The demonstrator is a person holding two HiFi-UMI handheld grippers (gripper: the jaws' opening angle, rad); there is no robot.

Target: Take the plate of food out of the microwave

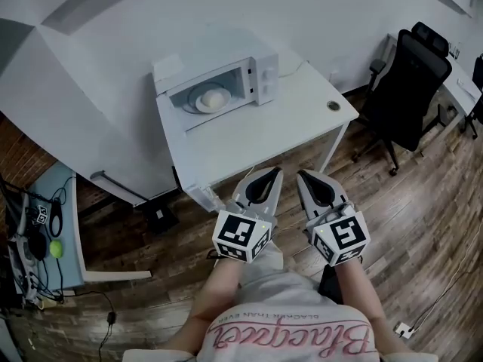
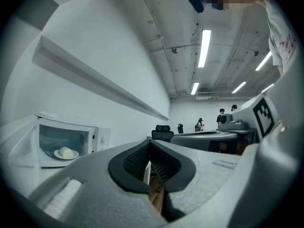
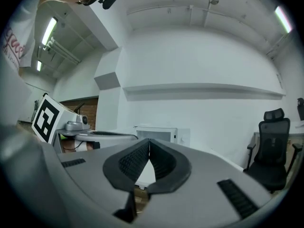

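Note:
A white microwave (image 1: pixel 226 78) stands at the far left of a white table (image 1: pixel 294 127). Its door looks open, and inside lies a white plate (image 1: pixel 209 99) with a pale round piece of food on it. The left gripper view has the same plate (image 2: pixel 65 153) far off to the left. In the right gripper view the microwave (image 3: pixel 156 134) is small and straight ahead. My left gripper (image 1: pixel 276 172) and right gripper (image 1: pixel 301 174) hang side by side in front of the table's near edge, well short of the microwave. Both are shut with nothing between their jaws.
A black office chair (image 1: pixel 411 81) stands to the right of the table. A low side desk (image 1: pixel 64 225) with cables and a green ball (image 1: pixel 55 249) sits at the left. The table has a cable hole (image 1: pixel 333 105) near its right end. The floor is wood planks.

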